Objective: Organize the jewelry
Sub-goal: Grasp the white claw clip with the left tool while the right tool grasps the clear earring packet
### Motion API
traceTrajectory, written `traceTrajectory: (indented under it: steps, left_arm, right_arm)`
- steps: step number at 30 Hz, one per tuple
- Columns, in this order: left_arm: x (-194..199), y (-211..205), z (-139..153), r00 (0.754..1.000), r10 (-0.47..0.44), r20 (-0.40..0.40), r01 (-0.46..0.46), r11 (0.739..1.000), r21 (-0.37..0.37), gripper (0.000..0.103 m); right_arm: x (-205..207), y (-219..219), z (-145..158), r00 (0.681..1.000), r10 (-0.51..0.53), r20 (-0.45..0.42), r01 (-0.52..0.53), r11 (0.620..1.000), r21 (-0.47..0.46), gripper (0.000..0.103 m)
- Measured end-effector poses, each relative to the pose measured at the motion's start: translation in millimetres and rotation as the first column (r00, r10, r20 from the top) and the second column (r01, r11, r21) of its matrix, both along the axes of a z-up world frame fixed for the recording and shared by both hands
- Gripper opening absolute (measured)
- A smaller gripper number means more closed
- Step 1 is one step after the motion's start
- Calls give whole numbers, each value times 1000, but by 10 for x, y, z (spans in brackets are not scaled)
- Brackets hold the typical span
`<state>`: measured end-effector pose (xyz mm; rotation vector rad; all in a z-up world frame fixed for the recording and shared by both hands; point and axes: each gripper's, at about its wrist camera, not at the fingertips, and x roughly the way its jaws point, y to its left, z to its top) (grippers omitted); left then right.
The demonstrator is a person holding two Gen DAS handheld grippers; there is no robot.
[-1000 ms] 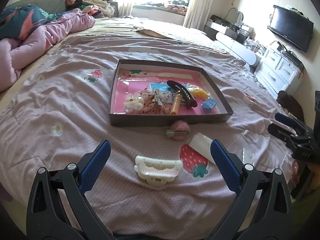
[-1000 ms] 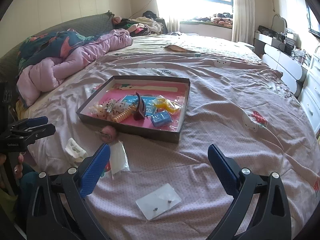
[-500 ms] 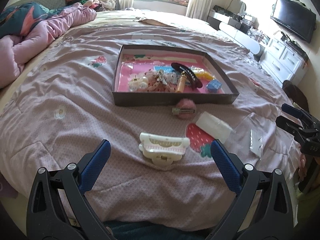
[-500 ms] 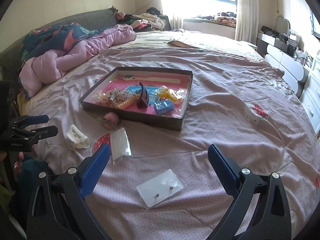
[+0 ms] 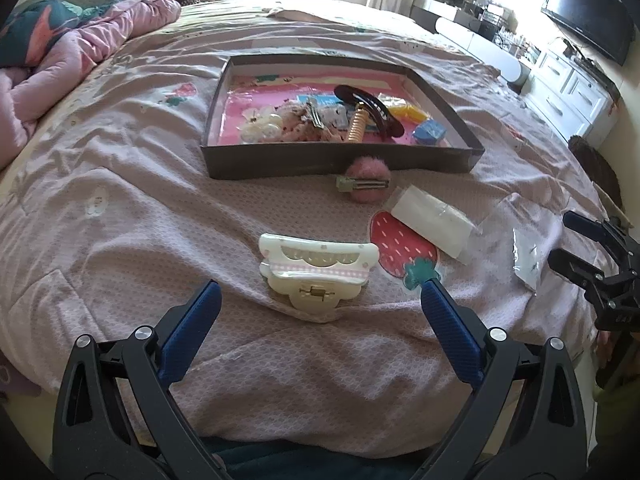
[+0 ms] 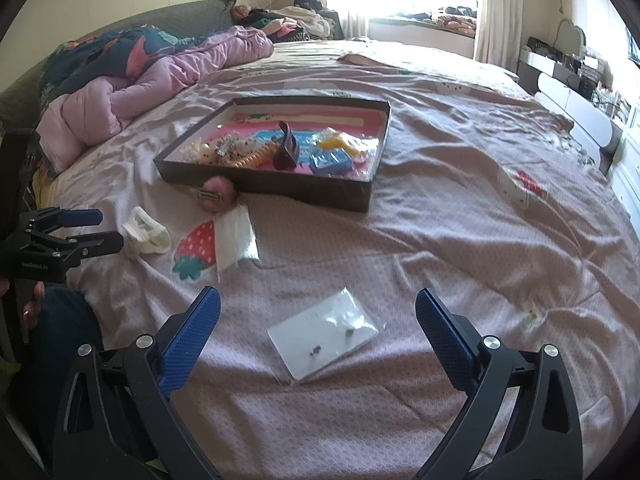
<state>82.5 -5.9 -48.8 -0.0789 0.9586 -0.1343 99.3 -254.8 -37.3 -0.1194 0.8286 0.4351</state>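
**Mia:** What is in the box?

**Ben:** The flat dark box [image 5: 304,162] sits on the bed [image 5: 120,208]. It is pink inside. A long black hair clip [image 5: 370,114] lies on top of a gold curly hair tie [image 5: 357,126]. Next to them are a yellow thing [image 5: 406,111], a small blue packet [image 5: 429,133] and a pile of small pale clips [image 5: 280,128]. I cannot tell each little piece in that pile.

**Mia:** What is outside the box?

**Ben:** A fluffy pink clip [image 5: 366,180] lies right up against the front wall of the box. Near it is a clear bag with white paper [image 5: 430,222], partly over a strawberry picture [image 5: 400,246] on the bed cover. A big white claw clip [image 5: 316,268] lies closer to us. A small clear bag with tiny earrings [image 6: 324,334] lies by itself, well apart from the box.

**Mia:** What is the left gripper doing?

**Ben:** The left gripper [image 5: 320,300] has its blue fingers [image 5: 192,334] spread wide. It holds nothing. The white claw clip is just ahead, between the two tips. I cannot tell if a finger touches it.

**Mia:** And the right one?

**Ben:** The right gripper [image 6: 318,306] is spread wide too, and it holds nothing. The earring bag lies on the bed between its fingers [image 6: 446,340], not touching them.

**Mia:** Can you see the person?

**Ben:** Only a bit of a hand [image 6: 32,300] under the left gripper, in the right camera.
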Motion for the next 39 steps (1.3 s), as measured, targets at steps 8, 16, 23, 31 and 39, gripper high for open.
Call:
traceTrajectory:
  steps: [8,16,23,31,39]
  left_arm:
    - [125,-46,-110,999,-5,-44,4,1000,-13,91]
    - [254,-14,-210,996,17,-88,-21,998,-54,91]
    - [357,-3,-276,993,39,-109,-45,997,-60,91]
    - [458,-133,-338,994,24,-109,-25,1000,-12,91]
    - [490,-167,-354,995,2,-103,-4,1000,-16,66]
  right_arm:
    - [2,-26,-144,1000,4,-25,-4,1000,-19,95]
    - [-13,42,-283,999,32,-40,-34,998,-49,95]
    - [54,53,-399,998,25,-66,-30,998,-63,96]
    - [141,85,-517,997,34,-69,-40,994,-102,96]
    - [264,74,-557,997,34,-71,-39,996,-74,96]
